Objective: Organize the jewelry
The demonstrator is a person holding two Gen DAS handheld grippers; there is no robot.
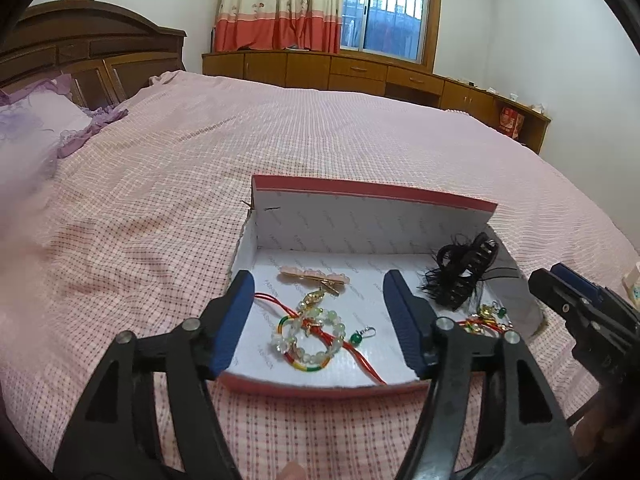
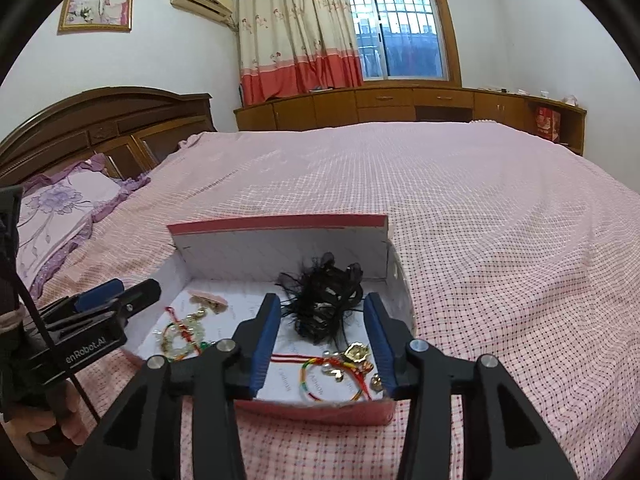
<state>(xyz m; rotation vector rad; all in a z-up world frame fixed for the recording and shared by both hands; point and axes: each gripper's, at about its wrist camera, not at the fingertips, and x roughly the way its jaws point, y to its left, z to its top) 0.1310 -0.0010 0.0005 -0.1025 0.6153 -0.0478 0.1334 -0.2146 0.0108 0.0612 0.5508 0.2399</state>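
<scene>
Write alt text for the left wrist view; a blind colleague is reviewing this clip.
The left hand-held gripper hangs open over a red-edged cardboard box on a pink checked bedspread. Inside lie a green bead bracelet, a pink hair clip and a black feathered hair claw. The right hand-held gripper enters at right.

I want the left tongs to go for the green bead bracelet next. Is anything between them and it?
Nothing visible blocks it. The left tongs stand open over the box's near wall, and the green bead bracelet lies uncovered on the box floor between their tips. The pink hair clip lies beyond it.
</scene>
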